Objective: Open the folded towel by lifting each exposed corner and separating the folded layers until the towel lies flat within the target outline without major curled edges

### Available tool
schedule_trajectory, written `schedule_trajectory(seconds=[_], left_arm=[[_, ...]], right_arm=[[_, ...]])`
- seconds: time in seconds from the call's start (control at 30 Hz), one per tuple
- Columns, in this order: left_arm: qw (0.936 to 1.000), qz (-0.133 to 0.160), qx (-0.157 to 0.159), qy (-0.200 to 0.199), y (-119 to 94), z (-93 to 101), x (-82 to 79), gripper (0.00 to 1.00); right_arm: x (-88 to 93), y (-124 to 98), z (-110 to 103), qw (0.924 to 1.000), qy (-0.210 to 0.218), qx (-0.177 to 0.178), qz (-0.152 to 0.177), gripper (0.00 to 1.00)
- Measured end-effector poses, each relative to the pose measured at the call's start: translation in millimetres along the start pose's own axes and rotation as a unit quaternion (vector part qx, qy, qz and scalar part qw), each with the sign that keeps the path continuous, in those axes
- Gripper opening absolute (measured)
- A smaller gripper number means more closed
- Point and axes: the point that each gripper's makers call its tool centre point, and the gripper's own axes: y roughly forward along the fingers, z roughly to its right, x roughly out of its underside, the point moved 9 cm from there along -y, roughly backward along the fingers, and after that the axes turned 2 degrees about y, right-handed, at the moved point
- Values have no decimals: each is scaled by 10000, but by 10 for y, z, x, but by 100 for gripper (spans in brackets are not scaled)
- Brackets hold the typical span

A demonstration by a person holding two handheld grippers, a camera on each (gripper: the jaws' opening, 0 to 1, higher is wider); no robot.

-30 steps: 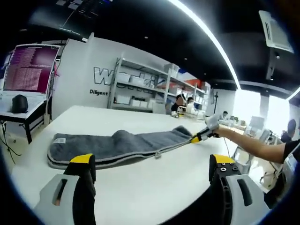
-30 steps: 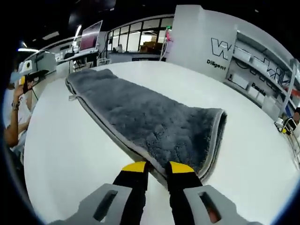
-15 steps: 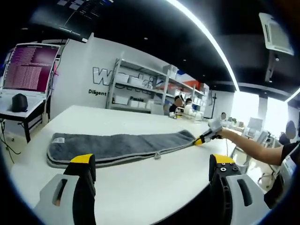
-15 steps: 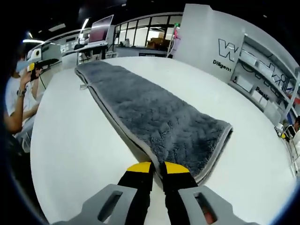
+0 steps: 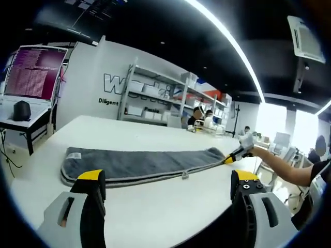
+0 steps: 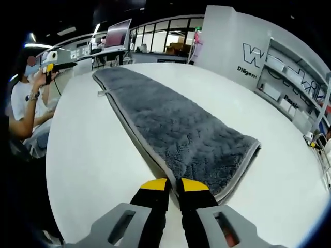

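The hump seen a second ago in the long grey plush towel (image 6: 176, 126) has been pulled out, and the cloth is now stretched flat along the white worktop (image 6: 93, 155). Its near corner is pinched between the pressed-together, yellow-tipped jaws of the right gripper (image 6: 173, 185). The left gripper (image 5: 168, 178) is held spread wide above the worktop edge, apart from the towel, with nothing between its jaws.

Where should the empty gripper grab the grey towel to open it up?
Probably the towel corner near its white label, at the end far from the right gripper. The left gripper comes in low from the table side, where the stacked edges lie exposed.
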Motion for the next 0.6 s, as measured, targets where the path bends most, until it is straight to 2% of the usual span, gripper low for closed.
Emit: schedule_trajectory(seconds=[0.23, 0.43, 0.6], left_arm=[[9999, -85, -19, 63, -28, 6, 19, 99], [10000, -50, -37, 76, -50, 29, 4, 99], [9998, -173, -21, 123, -22, 35, 33, 99]], right_arm=[[142, -181, -13, 10000, -42, -21, -66, 4], [259, -313, 24, 9999, 84, -112, -39, 4], [345, -417, 74, 9998, 122, -99, -93, 4]])
